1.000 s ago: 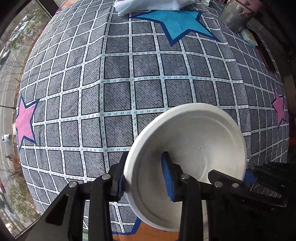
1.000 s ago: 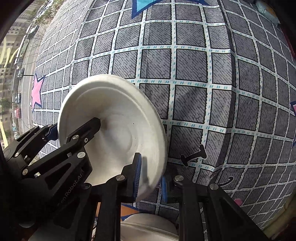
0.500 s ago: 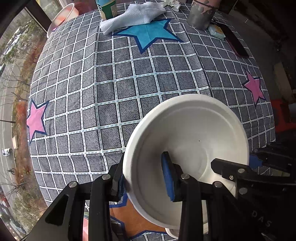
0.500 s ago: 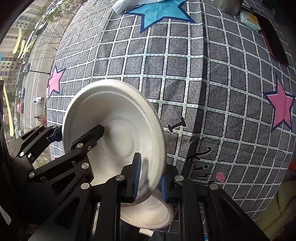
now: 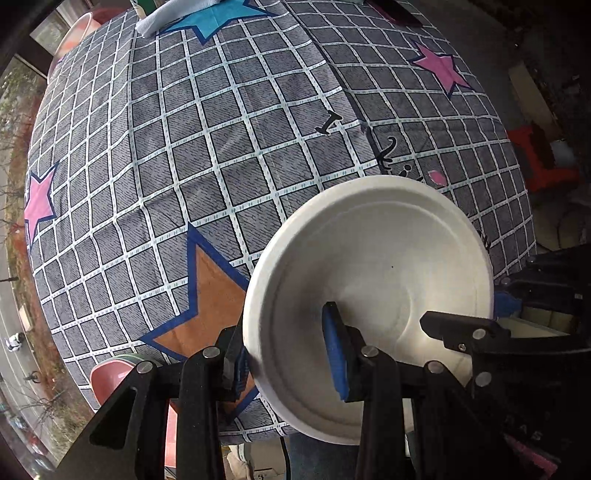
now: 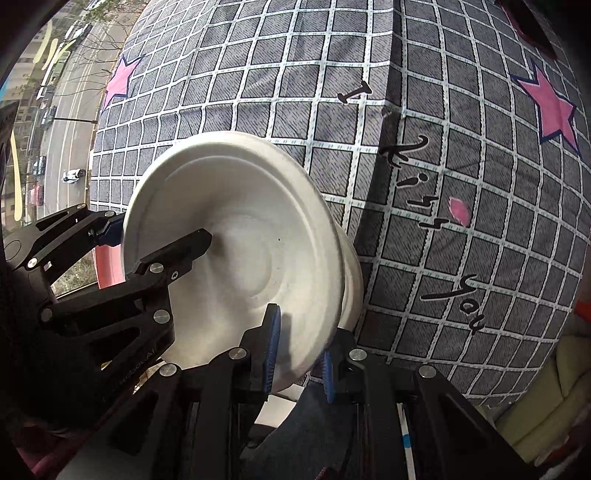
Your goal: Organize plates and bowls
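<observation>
A white paper plate (image 5: 373, 280) is held in the air above the near edge of the table, tilted up on edge. My left gripper (image 5: 288, 354) is shut on its left rim. My right gripper (image 6: 297, 354) is shut on the opposite rim of the same plate (image 6: 236, 236). Each gripper shows in the other's view, the right one (image 5: 495, 314) at the plate's right and the left one (image 6: 155, 251) at its left. A second white rim (image 6: 352, 280) shows just behind the plate in the right wrist view.
The table wears a grey checked cloth (image 5: 207, 147) with coloured stars. A pink bowl (image 5: 110, 380) sits at the near left edge. A white cloth (image 5: 173, 18) and a pink bowl (image 5: 70, 40) lie at the far side. A street lies below the window on the left.
Both grippers have lifted the plate and drawn it back toward the near edge of the table. The orange star and the pink bowl have come into view beneath it.
</observation>
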### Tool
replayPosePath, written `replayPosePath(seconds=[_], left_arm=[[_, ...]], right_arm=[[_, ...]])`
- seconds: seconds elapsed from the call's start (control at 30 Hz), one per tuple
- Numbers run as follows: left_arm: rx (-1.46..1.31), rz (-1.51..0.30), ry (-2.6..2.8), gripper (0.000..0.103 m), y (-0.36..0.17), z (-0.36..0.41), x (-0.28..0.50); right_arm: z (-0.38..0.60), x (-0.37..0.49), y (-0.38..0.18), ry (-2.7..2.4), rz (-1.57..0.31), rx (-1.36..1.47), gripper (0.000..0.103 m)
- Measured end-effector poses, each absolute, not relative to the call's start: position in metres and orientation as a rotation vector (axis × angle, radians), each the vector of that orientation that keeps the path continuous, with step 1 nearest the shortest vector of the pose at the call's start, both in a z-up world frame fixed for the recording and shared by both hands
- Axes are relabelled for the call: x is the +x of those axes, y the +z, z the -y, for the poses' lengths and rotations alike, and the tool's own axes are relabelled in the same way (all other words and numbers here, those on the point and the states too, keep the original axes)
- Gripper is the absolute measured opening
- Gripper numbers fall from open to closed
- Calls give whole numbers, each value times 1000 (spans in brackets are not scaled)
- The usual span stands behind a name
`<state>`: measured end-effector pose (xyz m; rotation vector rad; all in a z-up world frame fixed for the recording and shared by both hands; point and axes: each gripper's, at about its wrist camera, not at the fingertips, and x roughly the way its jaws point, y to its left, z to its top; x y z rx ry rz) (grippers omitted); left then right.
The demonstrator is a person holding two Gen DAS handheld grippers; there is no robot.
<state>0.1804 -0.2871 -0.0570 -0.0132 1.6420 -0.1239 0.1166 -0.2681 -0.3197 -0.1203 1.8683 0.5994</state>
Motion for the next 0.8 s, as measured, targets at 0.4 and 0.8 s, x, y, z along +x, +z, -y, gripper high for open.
replayPosePath(seconds=[0.4, 0.8], left_arm=[[66, -1647, -85, 84, -53, 284, 177], [74, -1684, -140, 103, -43, 285, 194]], right_arm=[[299, 117, -325, 504, -1853, -76, 86], [337, 135, -316, 355, -1844, 38, 103]])
